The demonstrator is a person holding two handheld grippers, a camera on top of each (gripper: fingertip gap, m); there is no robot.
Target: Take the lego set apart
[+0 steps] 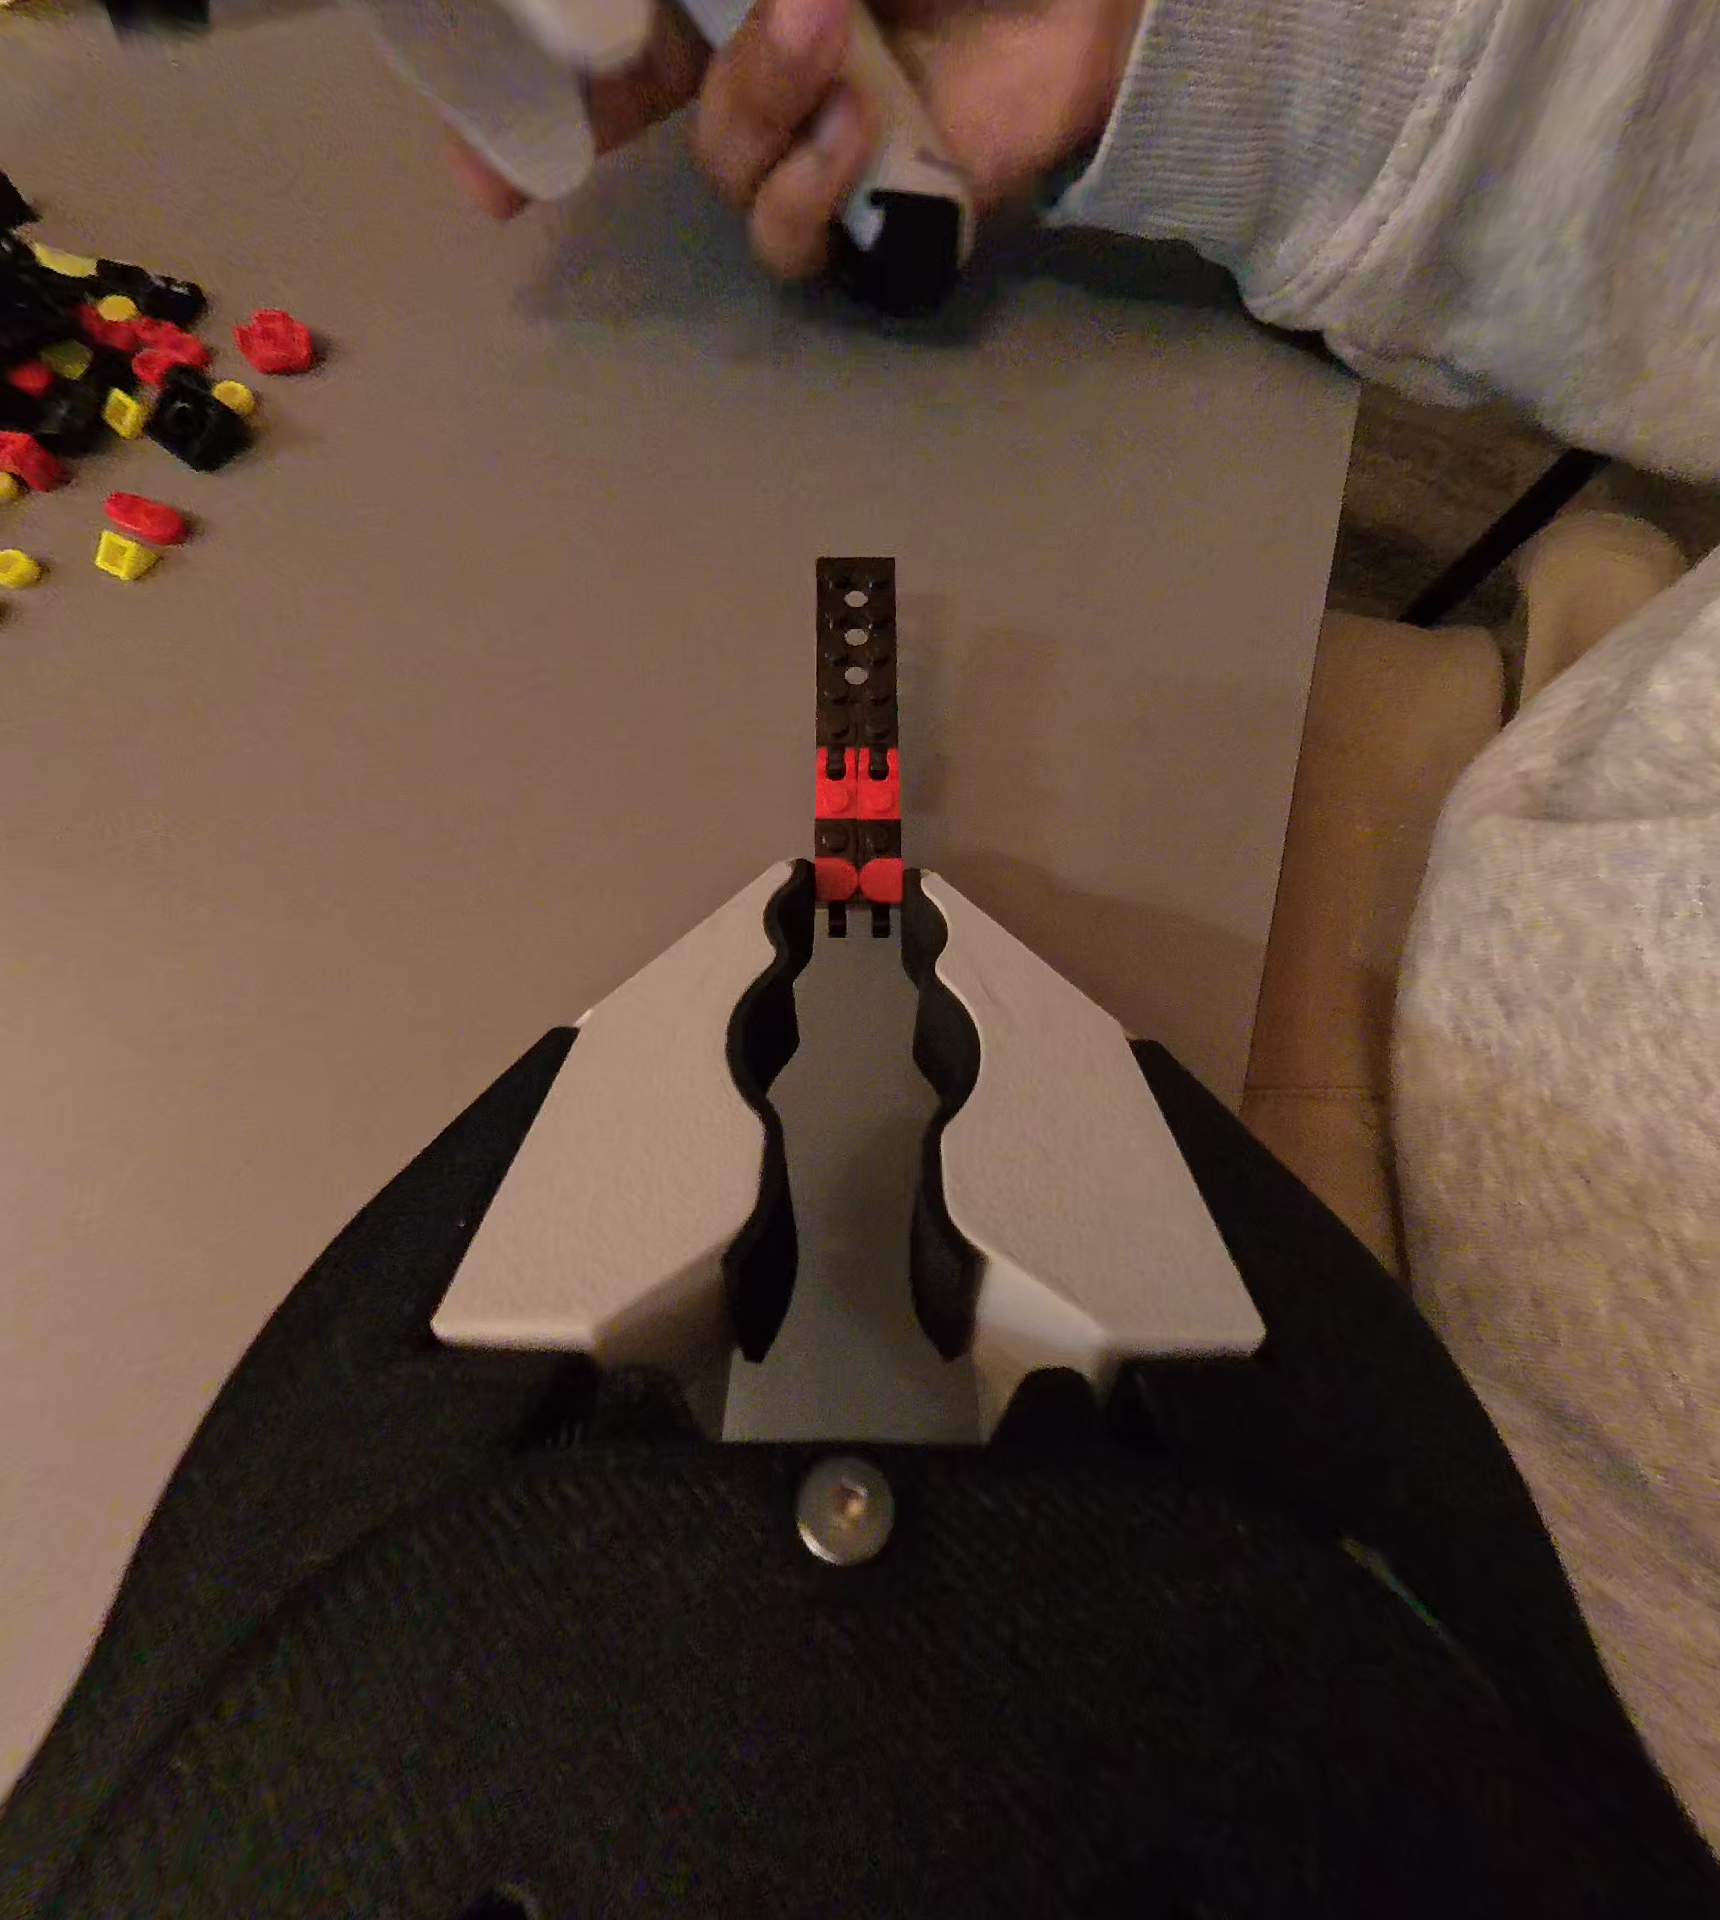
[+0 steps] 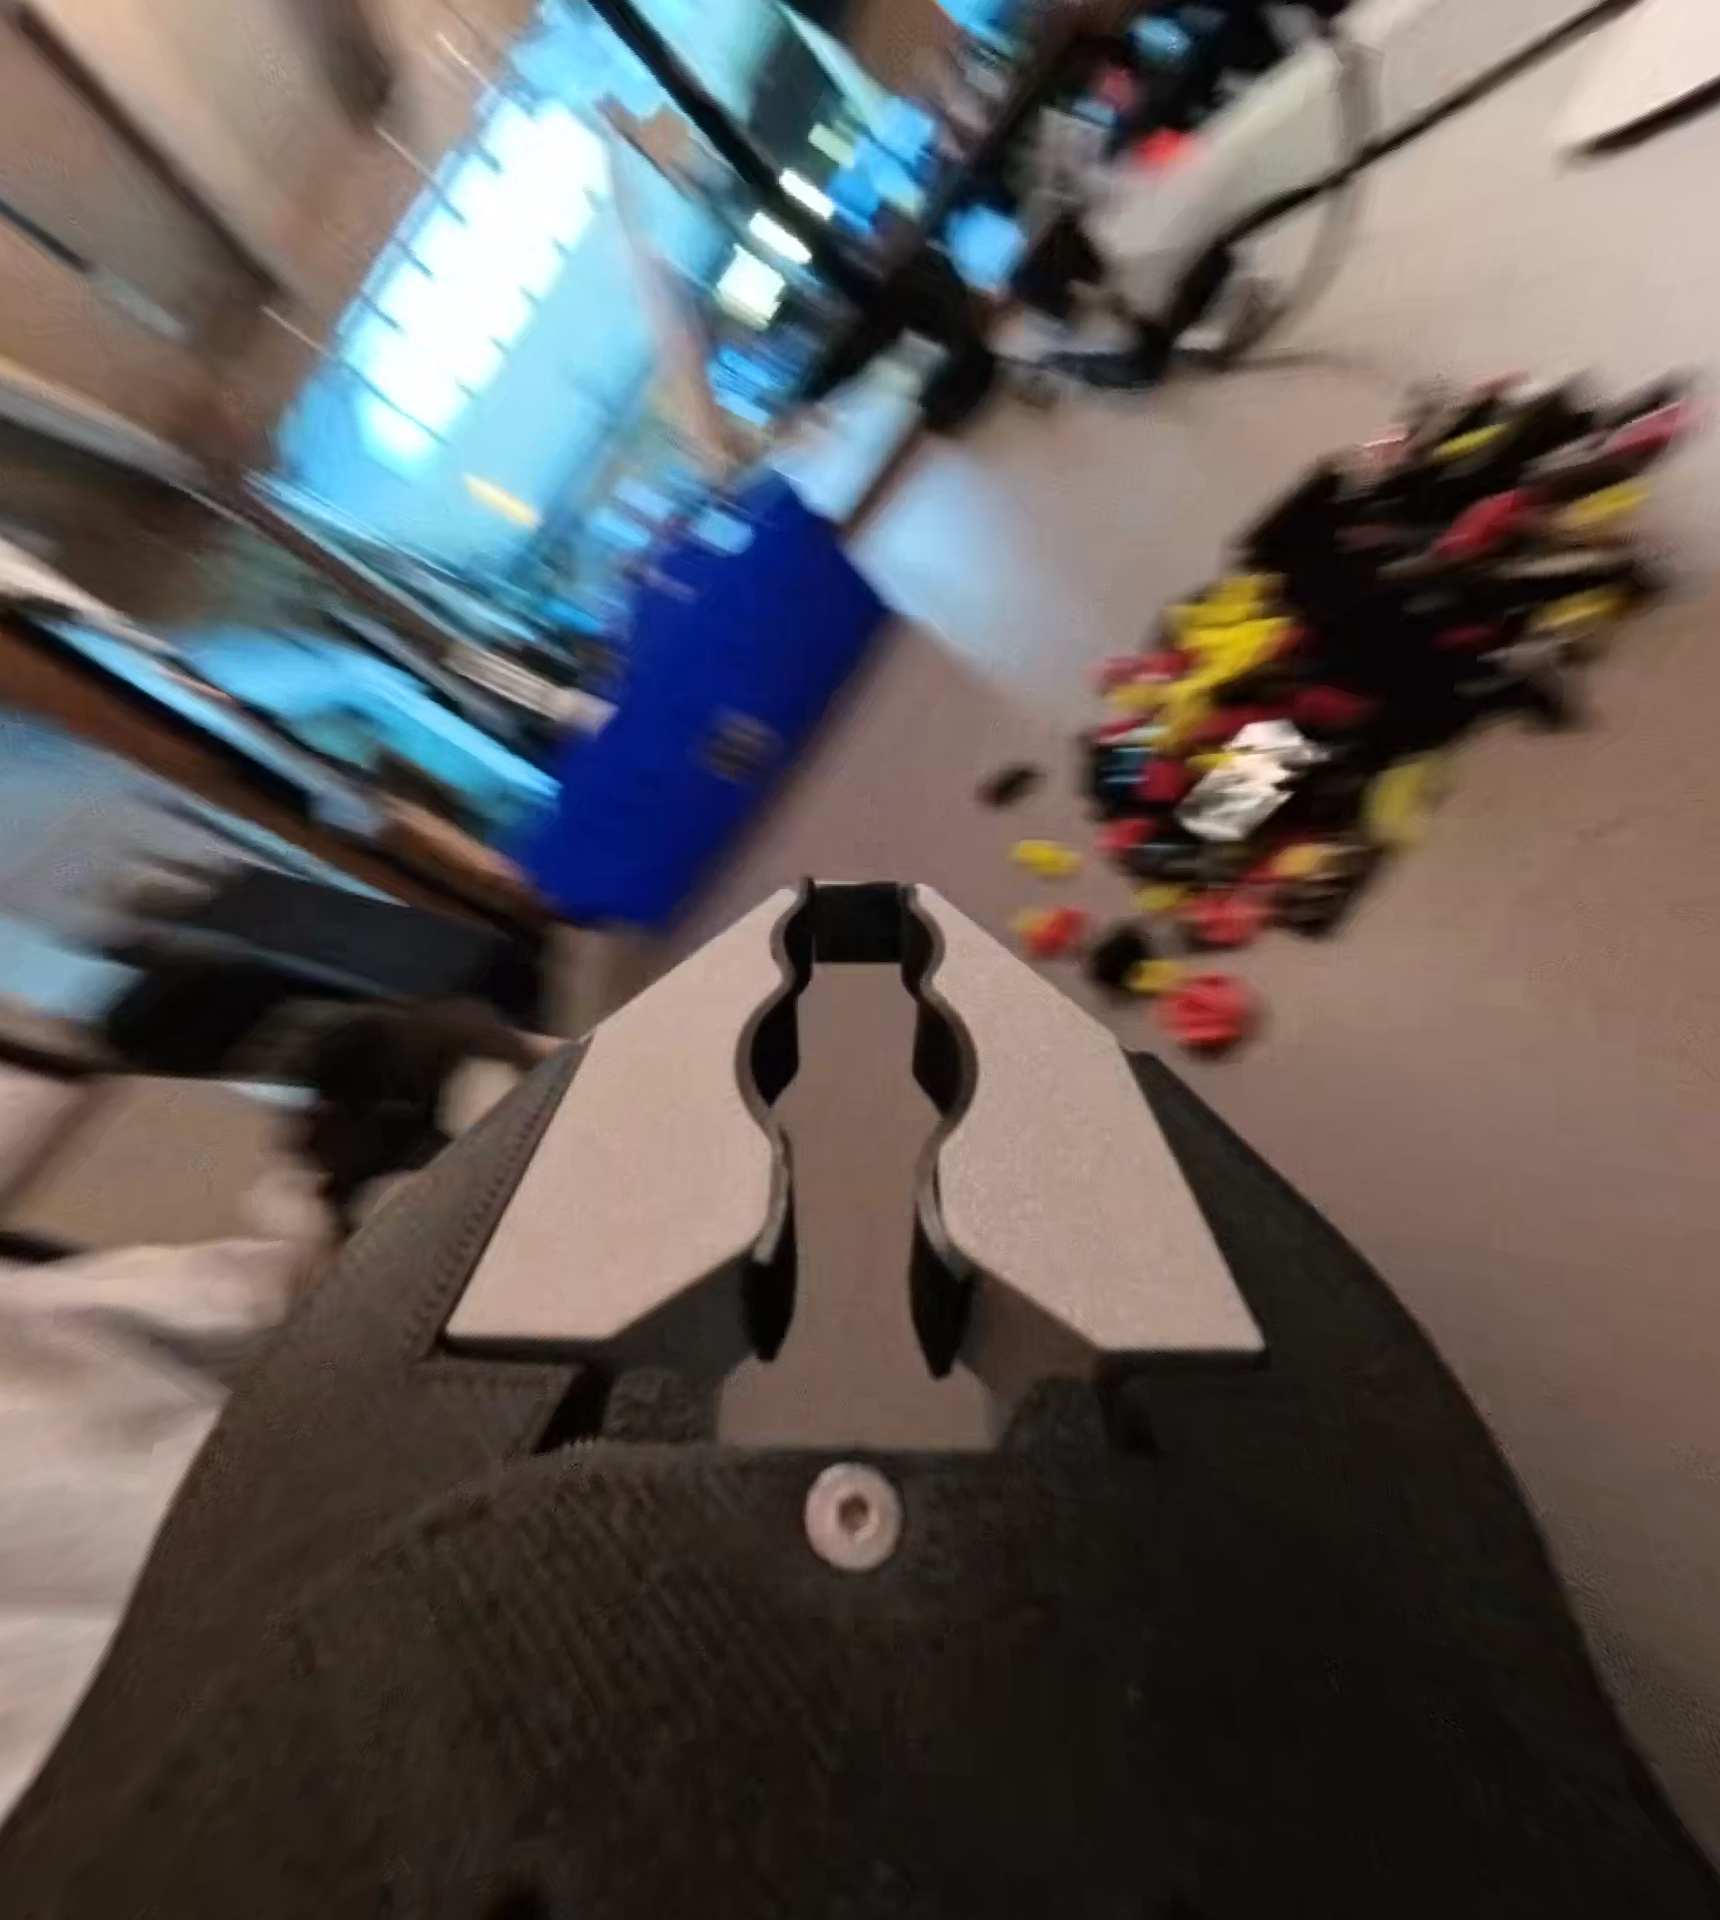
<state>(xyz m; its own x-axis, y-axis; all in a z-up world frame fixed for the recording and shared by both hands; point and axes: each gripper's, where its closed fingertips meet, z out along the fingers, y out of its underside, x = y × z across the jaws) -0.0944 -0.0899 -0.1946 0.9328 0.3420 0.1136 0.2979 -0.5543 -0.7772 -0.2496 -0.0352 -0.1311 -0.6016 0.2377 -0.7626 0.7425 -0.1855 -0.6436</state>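
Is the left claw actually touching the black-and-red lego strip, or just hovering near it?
Touching. The left wrist view shows the left claw closed on the near end of the lego strip, both fingertips pressed against its red pieces with no gap.

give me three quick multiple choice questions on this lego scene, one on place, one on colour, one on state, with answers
1. In the left wrist view, where is the pile of loose small plastic lego pieces?
A. upper left
B. lower right
C. centre

2. Which colours make up the long narrow lego strip?
A. blue and white
B. black and red
C. yellow and green

3. How is the left hand-held gripper?
A. wide open, empty
B. out of view
C. shut on the strip's near end

Answers: 1 A, the pile lies at the upper left on the grey table. 2 B, black plate with red bricks. 3 C, both fingertips press the strip's sides.
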